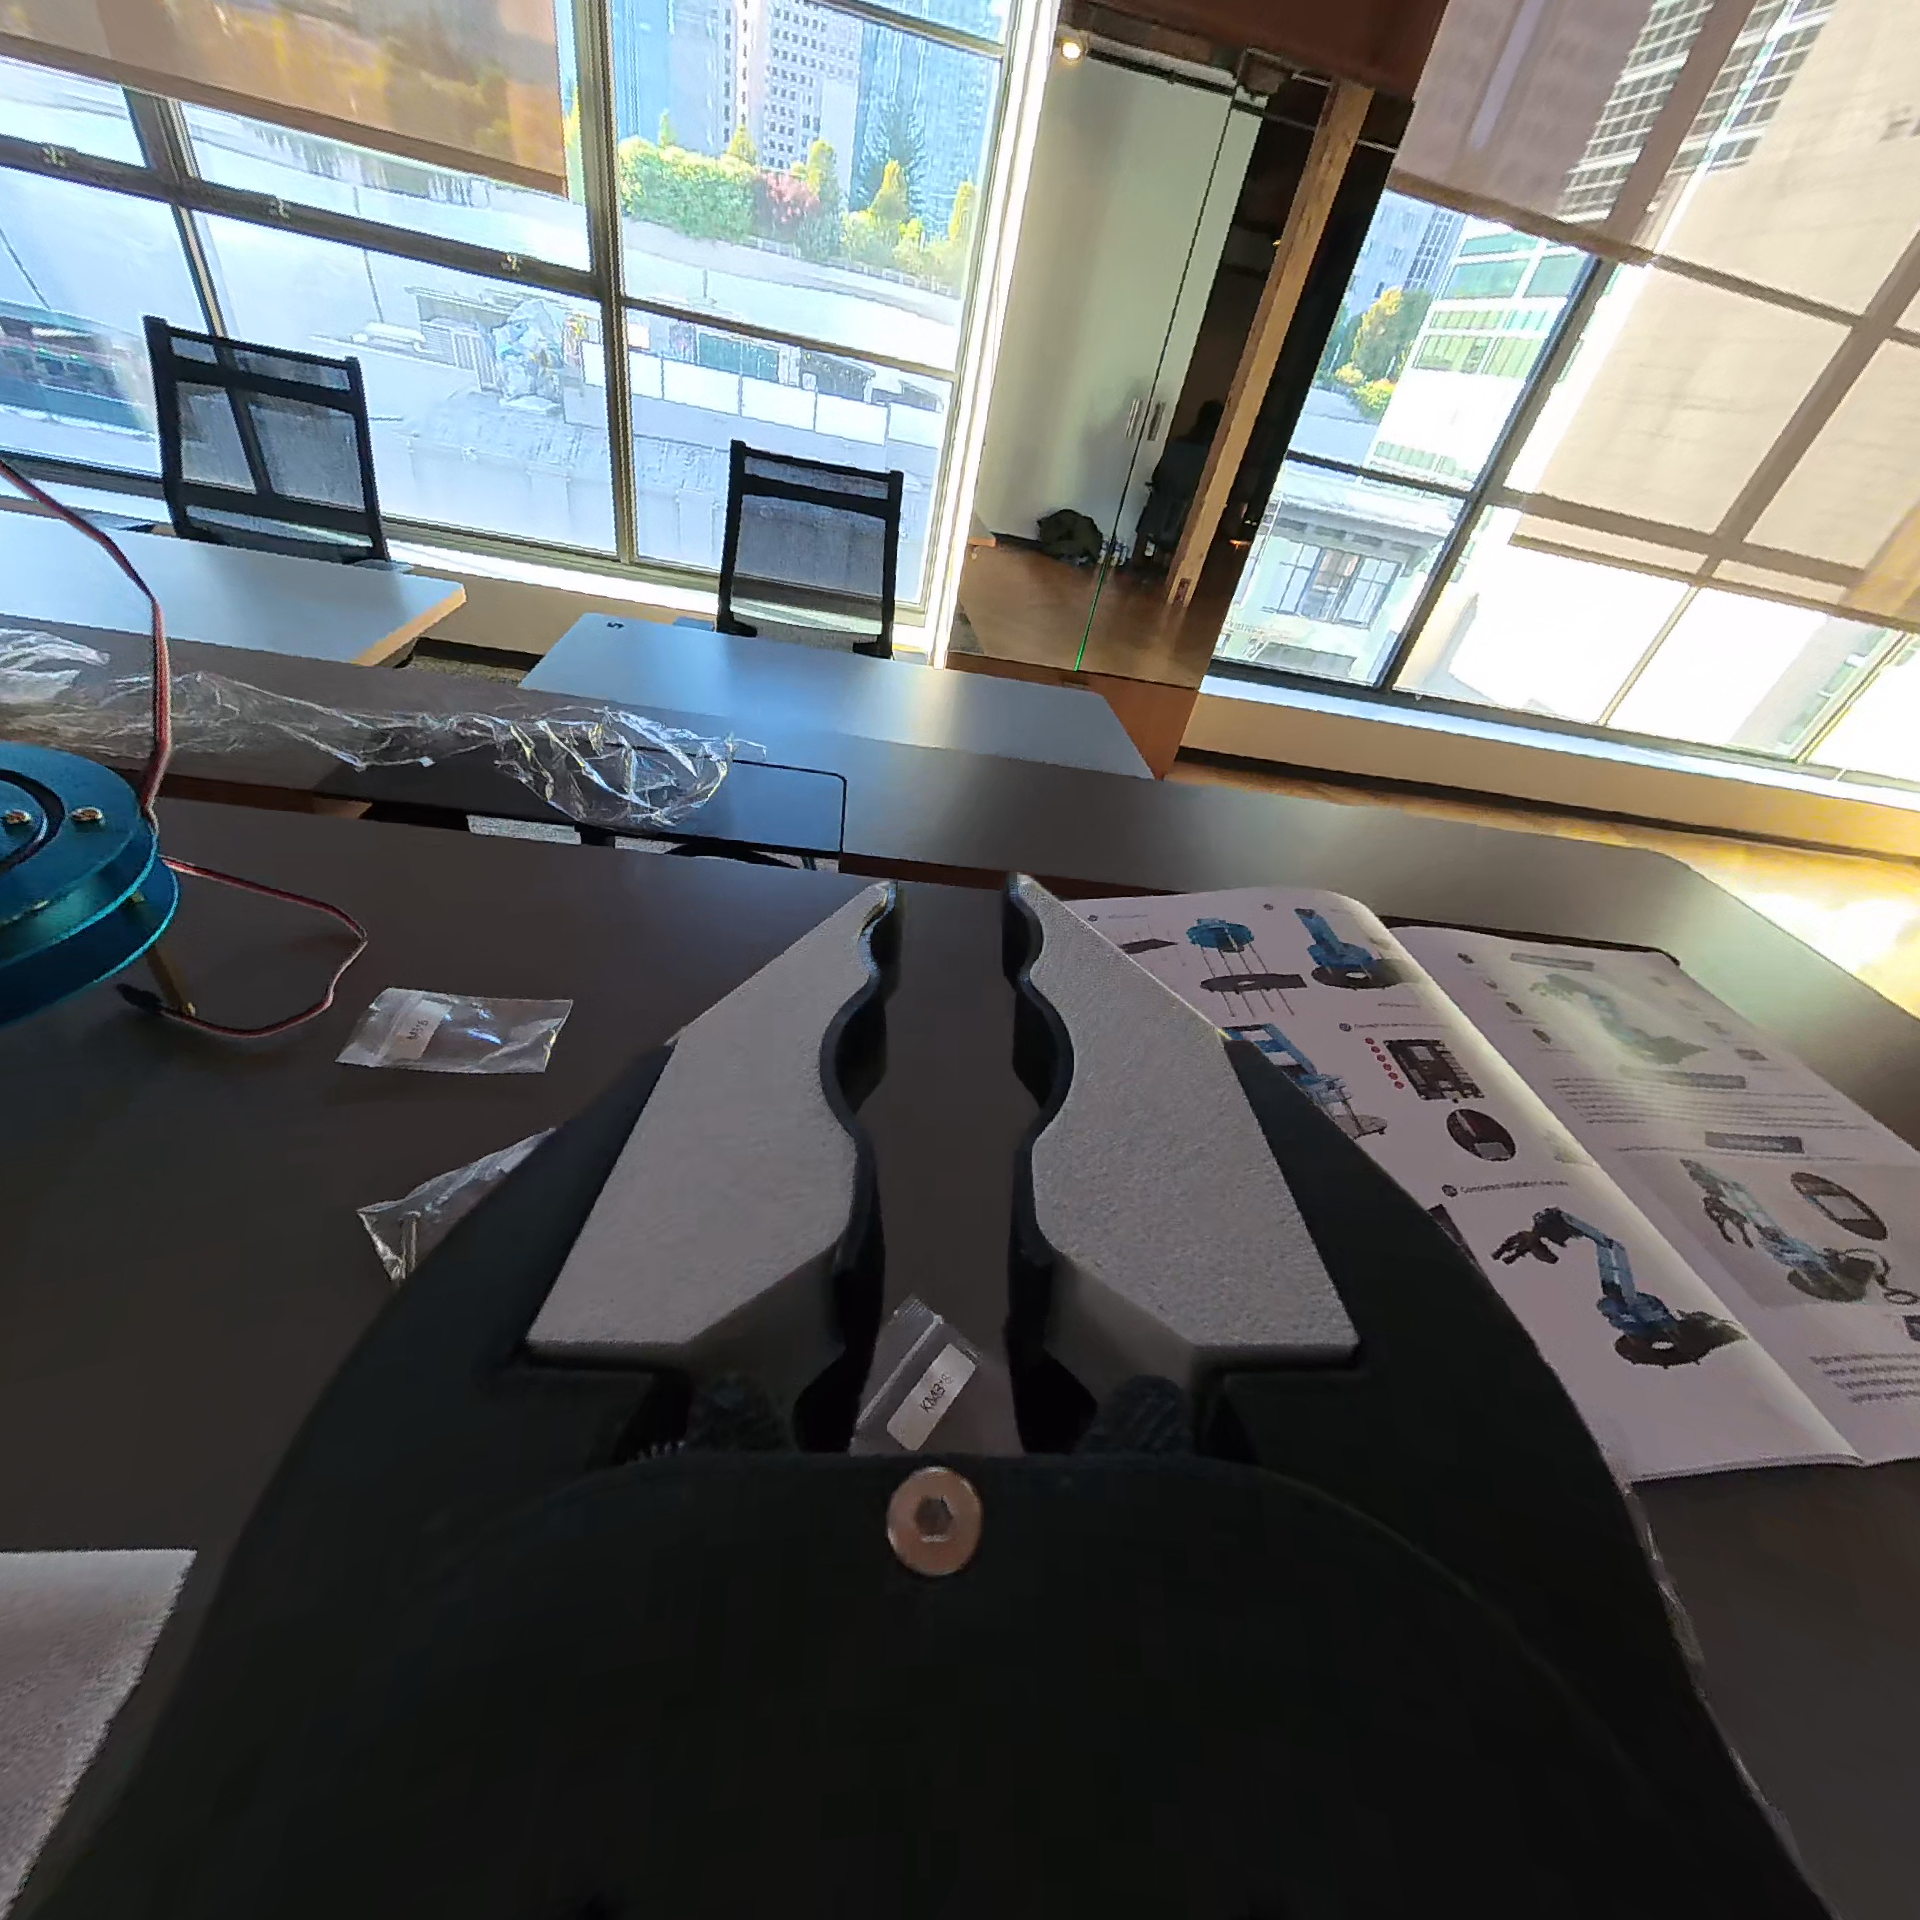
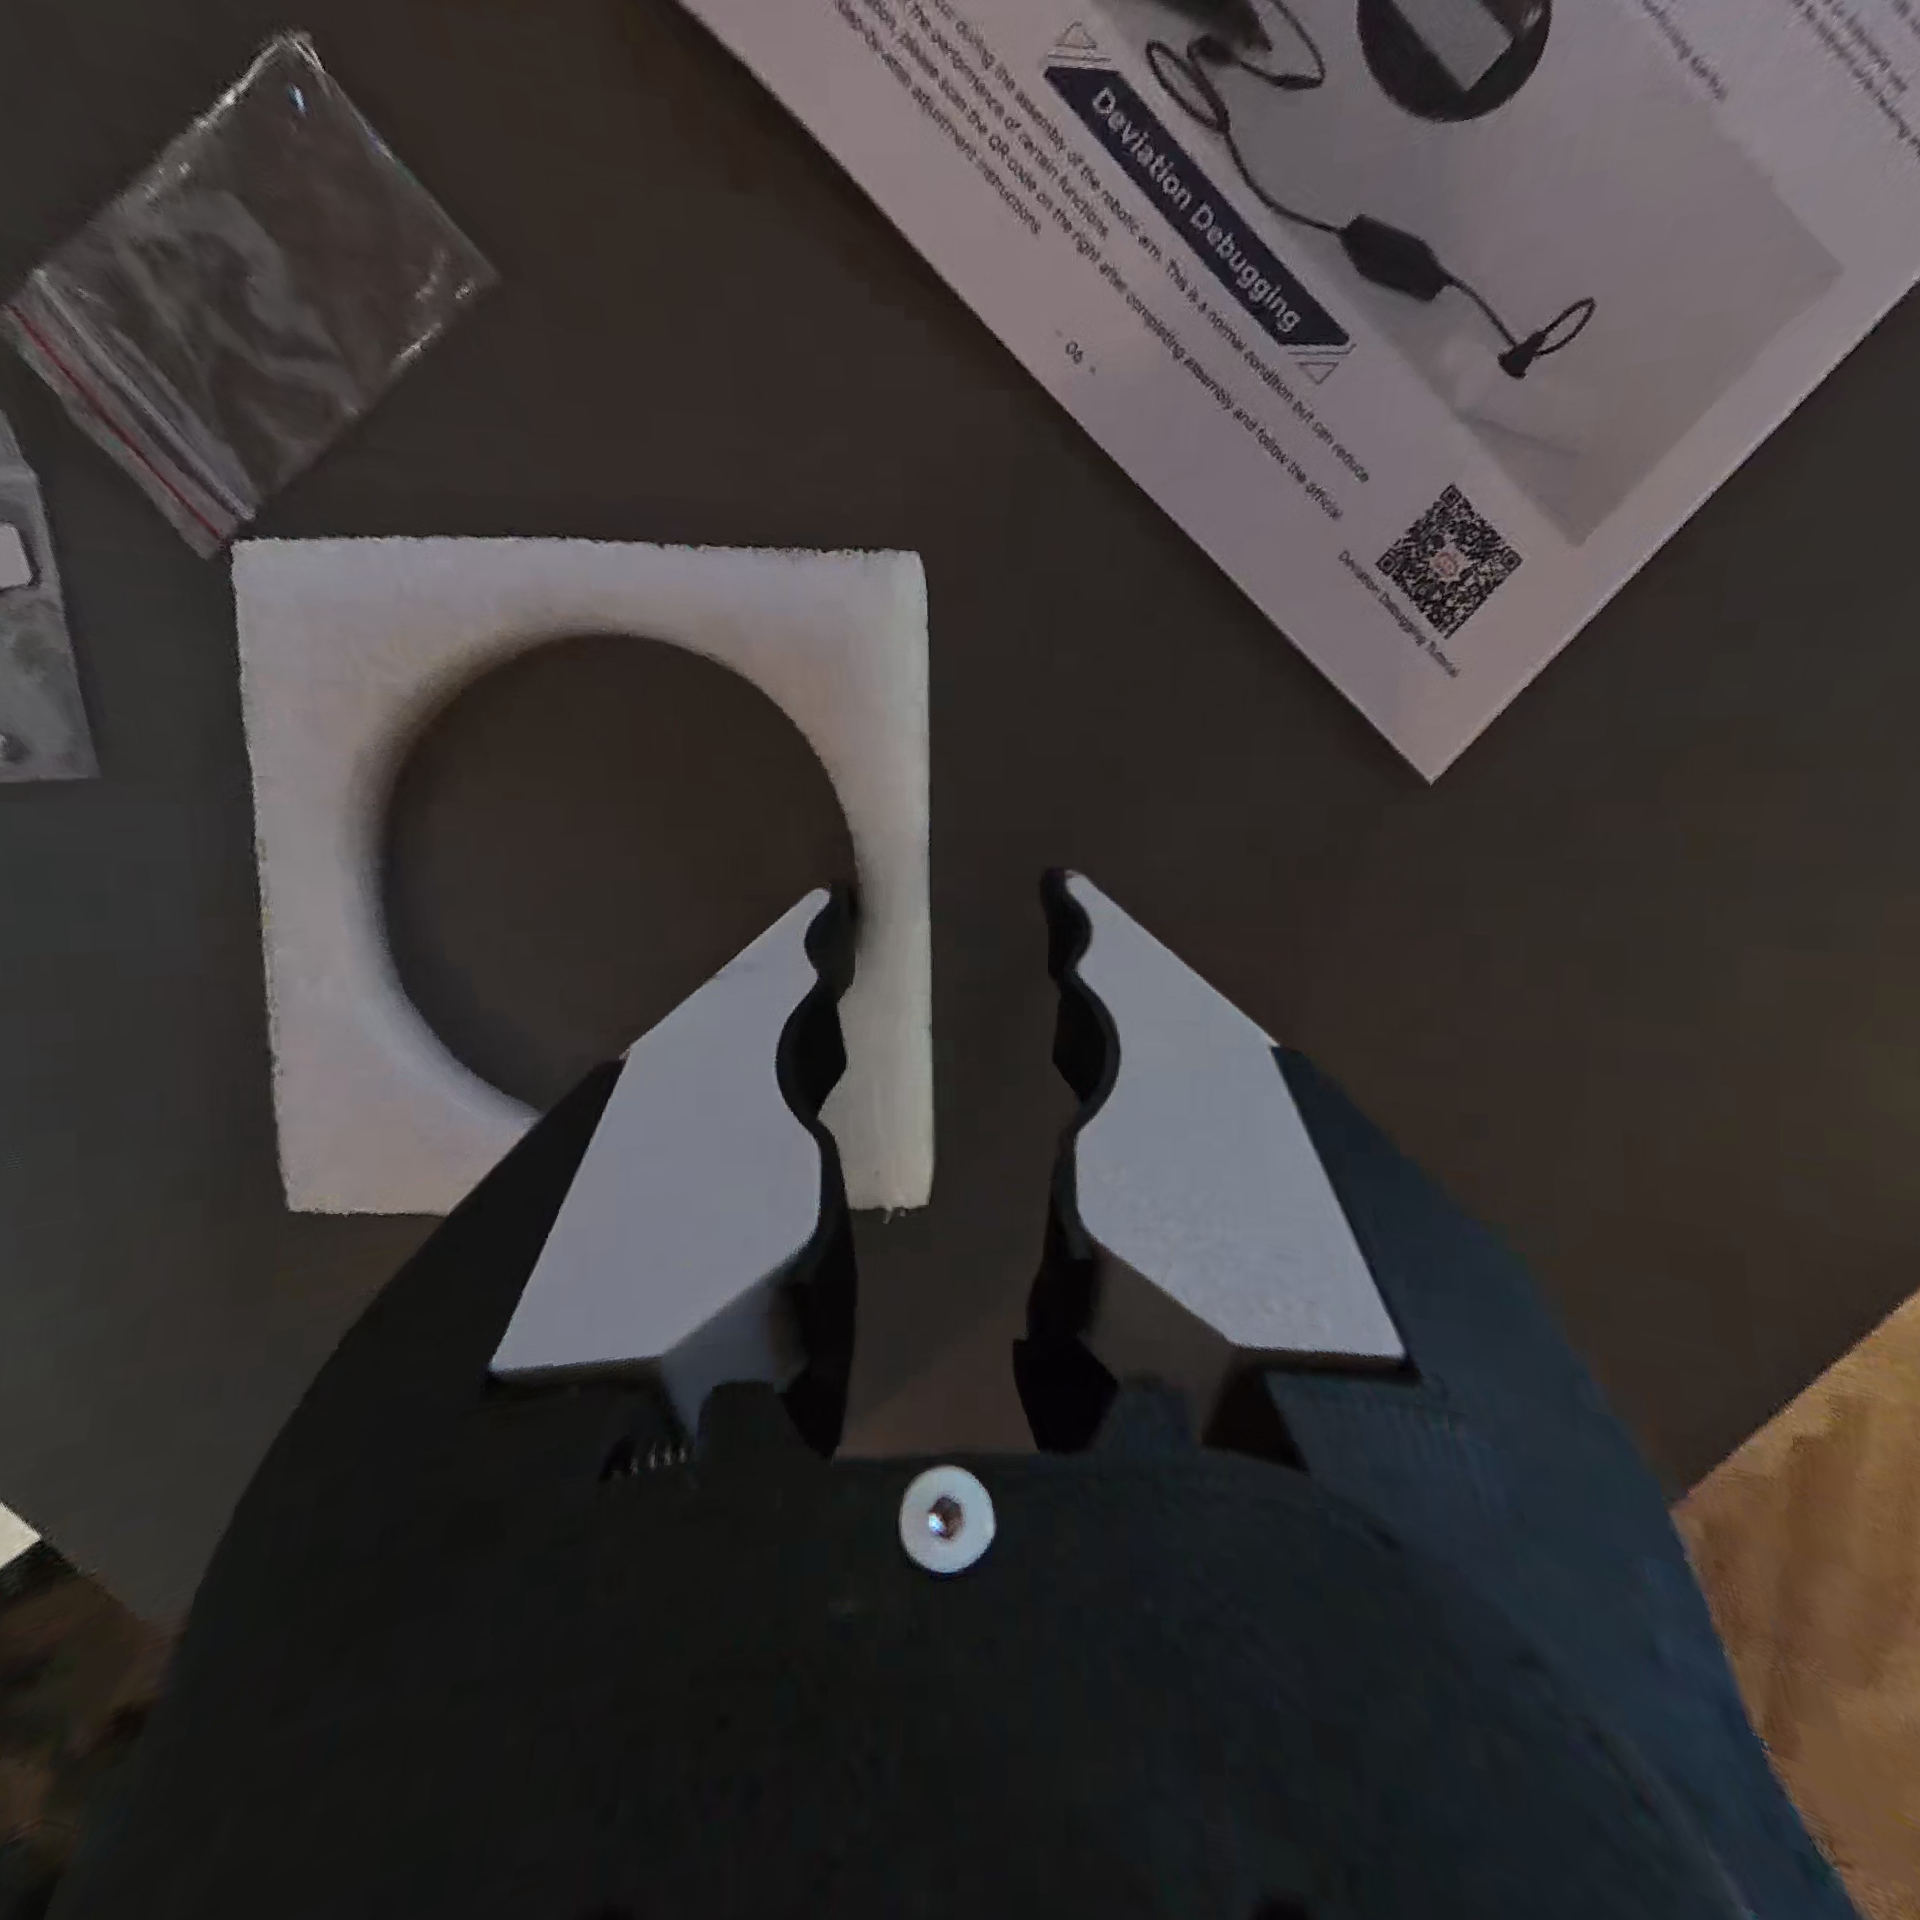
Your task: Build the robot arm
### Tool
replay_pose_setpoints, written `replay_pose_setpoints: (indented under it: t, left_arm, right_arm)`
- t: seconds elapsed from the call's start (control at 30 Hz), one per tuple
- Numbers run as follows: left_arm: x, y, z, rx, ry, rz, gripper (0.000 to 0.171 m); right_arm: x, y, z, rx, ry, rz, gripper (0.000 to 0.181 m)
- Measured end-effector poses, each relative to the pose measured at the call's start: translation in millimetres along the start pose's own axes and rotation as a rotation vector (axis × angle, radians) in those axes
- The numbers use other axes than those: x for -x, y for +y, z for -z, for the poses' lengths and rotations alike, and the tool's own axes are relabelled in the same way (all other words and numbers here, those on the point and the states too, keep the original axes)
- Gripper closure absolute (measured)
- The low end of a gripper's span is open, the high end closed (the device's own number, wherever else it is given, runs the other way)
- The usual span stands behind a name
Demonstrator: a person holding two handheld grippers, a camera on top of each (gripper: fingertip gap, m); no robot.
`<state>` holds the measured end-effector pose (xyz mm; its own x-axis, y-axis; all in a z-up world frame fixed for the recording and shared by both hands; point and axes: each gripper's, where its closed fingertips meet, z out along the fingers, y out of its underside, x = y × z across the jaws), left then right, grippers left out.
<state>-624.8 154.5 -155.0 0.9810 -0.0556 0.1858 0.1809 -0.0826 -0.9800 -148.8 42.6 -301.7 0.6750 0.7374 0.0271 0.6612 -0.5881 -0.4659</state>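
Note:
My left gripper (image 1: 951,888) is open with a narrow gap and holds nothing, just above the dark table (image 1: 644,935). A small labelled plastic bag (image 1: 920,1382) lies on the table under its jaws, seen through the gap. My right gripper (image 2: 948,883) is open and points down at a white foam square with a round hole (image 2: 582,592). Its left fingertip (image 2: 831,914) is over the hole's right edge and its right fingertip (image 2: 1065,904) is outside the foam. The foam's right wall lies between them. I cannot tell whether they touch it.
An open instruction booklet (image 1: 1558,1143) lies to the right, and shows in the right wrist view (image 2: 1455,260). A blue round base (image 1: 62,894) with a red wire (image 1: 312,914) stands at the left. Small clear bags (image 1: 457,1029) (image 2: 239,281) and crumpled wrap (image 1: 582,748) lie around. Chairs (image 1: 810,540) stand beyond. The tips of one gripper are about 50 cm away from the tips of the other. My left tips are roughly 25 cm from the blue round base (image 1: 62,894).

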Motion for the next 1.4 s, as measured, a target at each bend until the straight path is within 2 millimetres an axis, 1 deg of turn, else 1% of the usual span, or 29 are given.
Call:
replay_pose_setpoints:
  t: [0.03, 0.07, 0.17, 0.2, 0.23, 0.27, 0.3, 0.37, 0.4, 0.43, 0.47, 0.5, 0.57, 0.63, 0.67, 0.73, 0.8, 0.83, 0.9, 0.97, 1.03, 1.07, 1.13, 1.17, 1.2, 1.27, 1.3, 1.33, 1.4]
  left_arm:
    - [-1.0, -2.4, 1.1, -0.008, 0.004, 0.000, 0.156]
    - [-1.9, -4.6, 2.1, -0.015, 0.009, 0.002, 0.157]
    - [-2.2, -9.4, 4.6, -0.028, 0.026, 0.024, 0.158]
    - [-1.5, -12.1, 6.1, -0.033, 0.031, 0.035, 0.158]
    - [0.1, -16.3, 8.5, -0.045, 0.033, 0.048, 0.158]
    - [2.3, -21.6, 11.5, -0.061, 0.033, 0.059, 0.158]
    - [5.2, -27.0, 14.8, -0.076, 0.032, 0.071, 0.157]
    - [11.0, -36.6, 21.5, -0.094, 0.032, 0.101, 0.155]
    - [13.2, -42.3, 25.5, -0.105, 0.037, 0.117, 0.155]
    - [15.0, -49.1, 30.3, -0.123, 0.043, 0.133, 0.155]
    - [17.1, -57.3, 36.2, -0.148, 0.045, 0.145, 0.155]
    - [19.8, -66.5, 43.2, -0.177, 0.041, 0.153, 0.155]
    - [23.7, -85.3, 60.3, -0.233, 0.037, 0.166, 0.155]
    - [24.7, -100.1, 81.7, -0.253, 0.046, 0.162, 0.155]
    - [25.6, -104.8, 94.3, -0.250, 0.045, 0.147, 0.154]
    - [28.6, -108.6, 123.1, -0.227, 0.032, 0.105, 0.155]
    - [35.2, -105.8, 154.9, -0.192, -0.005, 0.061, 0.155]
    - [40.4, -103.1, 171.0, -0.178, -0.035, 0.043, 0.155]
    - [51.2, -97.9, 201.2, -0.167, -0.103, 0.019, 0.155]
    - [60.8, -93.6, 225.4, -0.164, -0.164, 0.016, 0.156]
    - [66.9, -91.4, 240.9, -0.163, -0.200, 0.021, 0.156]
    - [68.9, -90.5, 245.3, -0.157, -0.211, 0.023, 0.156]
    - [70.4, -89.3, 248.8, -0.139, -0.225, 0.016, 0.155]
    - [69.8, -89.5, 249.0, -0.134, -0.227, 0.009, 0.154]
    - [68.3, -90.1, 248.5, -0.133, -0.226, 0.000, 0.154]
    - [62.9, -91.2, 245.6, -0.134, -0.210, -0.013, 0.154]
    - [59.6, -90.8, 243.0, -0.132, -0.197, -0.015, 0.153]
    - [56.2, -89.6, 239.8, -0.126, -0.180, -0.015, 0.153]
    - [50.1, -85.8, 232.3, -0.110, -0.149, -0.015, 0.154]
  right_arm:
    - [1.9, 1.2, -1.3, -0.003, -0.015, -0.012, 0.152]
    - [5.7, 0.8, -1.2, -0.012, -0.045, -0.034, 0.169]
    - [11.6, 3.4, 1.5, 0.013, -0.092, -0.058, 0.171]
    - [12.4, -0.3, 5.0, 0.018, -0.094, -0.058, 0.171]
    - [12.4, -12.3, 10.9, -0.005, -0.087, -0.042, 0.171]
    - [14.0, -32.7, 19.1, -0.047, -0.088, -0.015, 0.172]
    - [16.0, -60.6, 27.7, -0.099, -0.091, 0.017, 0.172]
    - [22.7, -132.3, 38.5, -0.210, -0.091, 0.110, 0.172]
    - [29.4, -172.4, 37.8, -0.263, -0.092, 0.174, 0.172]
    - [39.1, -212.4, 31.1, -0.305, -0.100, 0.236, 0.172]
    - [53.5, -249.5, 17.4, -0.326, -0.134, 0.293, 0.172]
    - [69.3, -283.1, -2.1, -0.326, -0.178, 0.344, 0.172]
    - [95.8, -340.3, -50.8, -0.287, -0.248, 0.425, 0.172]
    - [111.9, -382.1, -102.9, -0.211, -0.287, 0.475, 0.172]
    - [117.6, -397.8, -126.5, -0.172, -0.305, 0.480, 0.172]
    - [130.0, -420.3, -162.8, -0.114, -0.351, 0.499, 0.171]
    - [136.5, -436.3, -187.8, -0.086, -0.348, 0.551, 0.171]
    - [139.8, -441.7, -196.7, -0.075, -0.347, 0.586, 0.171]
    - [145.2, -448.7, -211.6, -0.061, -0.345, 0.644, 0.171]
    - [150.1, -449.2, -224.2, -0.029, -0.361, 0.675, 0.171]
    - [150.9, -449.5, -234.0, -0.009, -0.361, 0.699, 0.169]
    - [154.5, -454.6, -233.9, -0.039, -0.381, 0.694, 0.170]
    - [151.4, -457.2, -233.0, -0.042, -0.373, 0.689, 0.166]
    - [147.2, -458.6, -229.9, -0.052, -0.348, 0.690, 0.156]
    - [143.9, -460.1, -222.4, -0.084, -0.326, 0.692, 0.151]
    - [138.3, -460.1, -195.1, -0.199, -0.283, 0.691, 0.141]
    - [134.8, -455.0, -177.0, -0.255, -0.262, 0.679, 0.135]
    - [132.3, -444.0, -157.2, -0.299, -0.255, 0.662, 0.130]
    - [129.1, -406.9, -118.7, -0.369, -0.273, 0.623, 0.128]
